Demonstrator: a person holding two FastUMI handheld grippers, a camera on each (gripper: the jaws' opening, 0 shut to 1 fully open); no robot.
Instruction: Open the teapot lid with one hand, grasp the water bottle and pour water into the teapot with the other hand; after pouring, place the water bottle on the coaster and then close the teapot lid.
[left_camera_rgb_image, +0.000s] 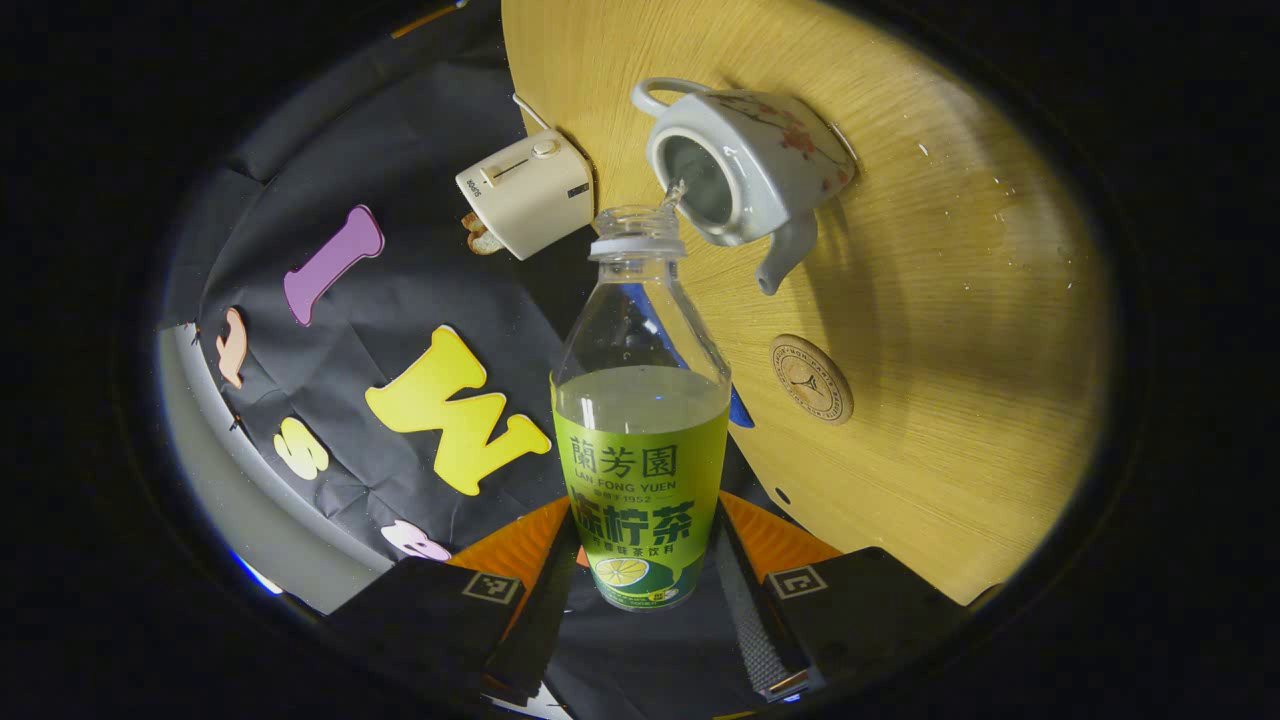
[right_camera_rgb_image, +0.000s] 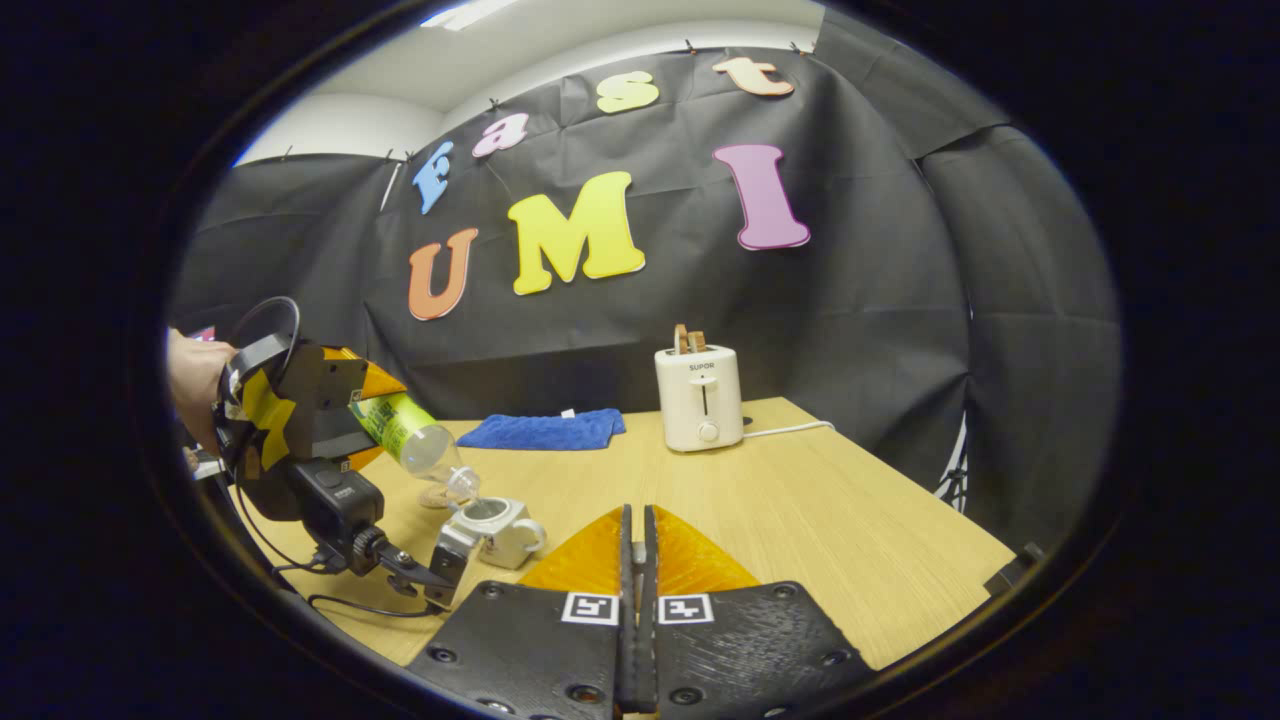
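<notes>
My left gripper (left_camera_rgb_image: 645, 585) is shut on a clear water bottle (left_camera_rgb_image: 640, 420) with a green label, about half full and uncapped. The bottle is tipped, its mouth right at the open top of the white flowered teapot (left_camera_rgb_image: 745, 165), and a thin stream of water runs in. In the right gripper view a hand (right_camera_rgb_image: 195, 380) holds the left gripper (right_camera_rgb_image: 375, 415), with the tilted bottle (right_camera_rgb_image: 410, 430) above the lidless teapot (right_camera_rgb_image: 490, 530). A round coaster (left_camera_rgb_image: 811, 379) lies on the table near the spout. My right gripper (right_camera_rgb_image: 637, 540) is shut, nothing showing between its fingers, and hovers over the table apart from the teapot.
A white toaster (right_camera_rgb_image: 700, 398) holding bread stands at the back of the wooden table (right_camera_rgb_image: 800, 500), its cord trailing right. A folded blue cloth (right_camera_rgb_image: 545, 430) lies to its left. A black cable (right_camera_rgb_image: 350, 605) runs by the table's front-left edge.
</notes>
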